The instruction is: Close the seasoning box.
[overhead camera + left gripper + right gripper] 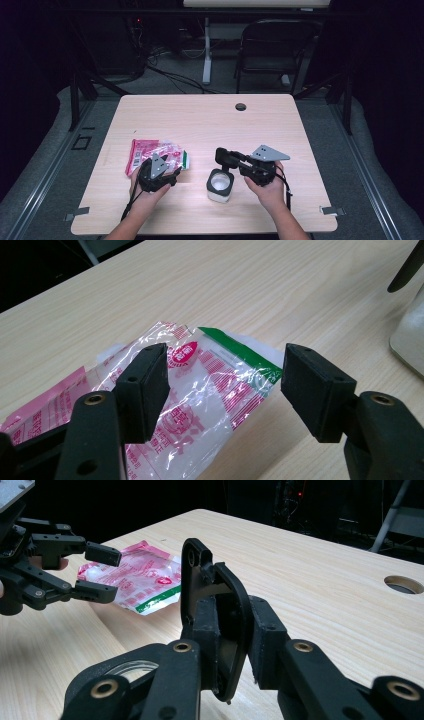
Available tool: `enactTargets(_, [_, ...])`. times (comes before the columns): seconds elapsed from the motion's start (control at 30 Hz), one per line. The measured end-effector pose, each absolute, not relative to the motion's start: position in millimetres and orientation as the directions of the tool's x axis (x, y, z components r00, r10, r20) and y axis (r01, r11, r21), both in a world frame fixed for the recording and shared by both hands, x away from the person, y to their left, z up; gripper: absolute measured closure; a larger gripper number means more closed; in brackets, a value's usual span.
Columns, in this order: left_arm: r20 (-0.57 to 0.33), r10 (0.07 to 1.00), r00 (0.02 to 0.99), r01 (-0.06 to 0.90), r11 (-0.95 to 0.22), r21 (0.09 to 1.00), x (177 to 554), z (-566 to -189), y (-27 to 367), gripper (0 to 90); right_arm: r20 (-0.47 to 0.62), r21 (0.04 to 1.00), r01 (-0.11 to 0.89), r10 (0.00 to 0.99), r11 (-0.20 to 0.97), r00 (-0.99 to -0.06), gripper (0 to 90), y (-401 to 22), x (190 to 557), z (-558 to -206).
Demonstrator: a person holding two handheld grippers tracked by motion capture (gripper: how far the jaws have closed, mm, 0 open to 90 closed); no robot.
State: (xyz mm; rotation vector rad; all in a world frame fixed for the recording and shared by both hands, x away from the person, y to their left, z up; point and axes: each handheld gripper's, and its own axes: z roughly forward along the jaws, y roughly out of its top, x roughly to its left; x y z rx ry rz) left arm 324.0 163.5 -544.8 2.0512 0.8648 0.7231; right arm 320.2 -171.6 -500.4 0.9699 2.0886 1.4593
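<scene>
1. Well, furthest left of the jar lies the plastic bag (150, 150), flat on the table (200, 115). It is thin crinkled film, printed pink and red, with a green strip along one edge. I would judge it very light, limp and a little slick, so it is likely to slide or fold rather than lift cleanly.
2. The left gripper (222, 370) hovers over the end of the bag nearest the jar, its jaws spread wide with one on each side of the green strip and neither pad touching the film. The best hold looks to be that stiffer green edge or a raised wrinkle, pinched from above.
3. The jar (220, 185) itself stands upright near the front edge of the table. It is white and open at the top. It looks rigid and steady, though light enough to be knocked over.
4. Just beyond the jar and a little to its right is the lid (200, 575), black, flat and hard, held on edge above the table. It should take a firm grip without harm.
5. The right gripper (234, 635), right of the jar, has its jaws pressed against both faces of the lid, pinching it.
</scene>
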Motion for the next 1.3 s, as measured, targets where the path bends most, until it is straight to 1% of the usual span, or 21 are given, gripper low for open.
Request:
enactTargets(0.23, [0.197, 0.772, 0.604, 0.321, -0.462, 0.827, 323.4, -543.8, 163.9, 35.8, 0.042, 0.928, 0.298, 0.732, 0.223, -0.680, 78.3, -172.9, 317.6, -499.3])
enactTargets(0.87, [0.197, 0.771, 0.605, 0.317, -0.460, 0.829, 323.0, -543.1, 163.8, 35.8, -0.053, 0.922, 0.244, 0.722, 0.300, -0.690, 79.7, -169.4, 309.3, -496.1])
enactTargets(1.3, [0.196, 0.767, 0.610, 0.316, -0.463, 0.828, 325.2, -543.2, 161.9, 35.8, -0.064, 0.922, 0.233, 0.718, 0.308, -0.693, 80.1, -166.4, 303.7, -495.6])
